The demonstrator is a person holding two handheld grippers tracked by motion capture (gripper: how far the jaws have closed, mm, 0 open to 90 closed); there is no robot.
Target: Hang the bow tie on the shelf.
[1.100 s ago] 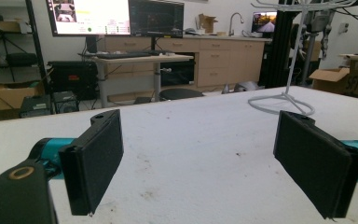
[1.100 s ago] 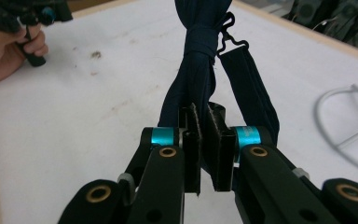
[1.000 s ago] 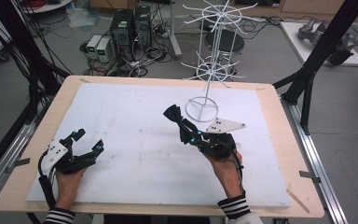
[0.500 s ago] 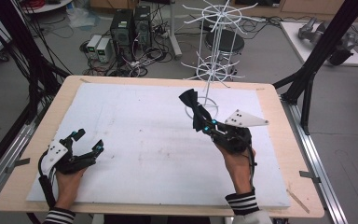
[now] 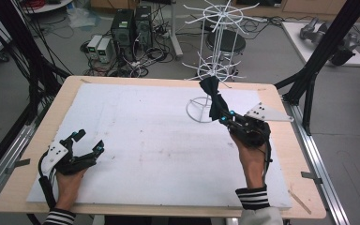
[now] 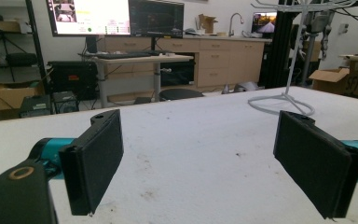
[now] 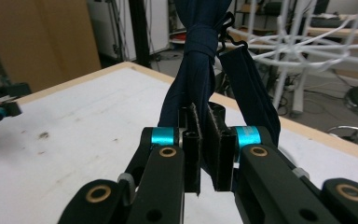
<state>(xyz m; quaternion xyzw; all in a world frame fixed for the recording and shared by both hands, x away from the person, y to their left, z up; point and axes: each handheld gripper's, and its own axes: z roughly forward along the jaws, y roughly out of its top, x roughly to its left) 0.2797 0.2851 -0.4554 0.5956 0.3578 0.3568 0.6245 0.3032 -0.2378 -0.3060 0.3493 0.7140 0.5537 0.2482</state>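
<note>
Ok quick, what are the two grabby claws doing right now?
Left gripper: open, holding nothing, resting low on the white table.
Right gripper: closed on the dark blue bow tie, lifted near the white wire rack.

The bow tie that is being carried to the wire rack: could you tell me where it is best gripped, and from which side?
Grip the bow tie by one wing, below the knot, from underneath, as the right tongs do now, shut on the fabric. That leaves the knot and the small black hook beside it free above the tongs, facing the white wire rack.
</note>
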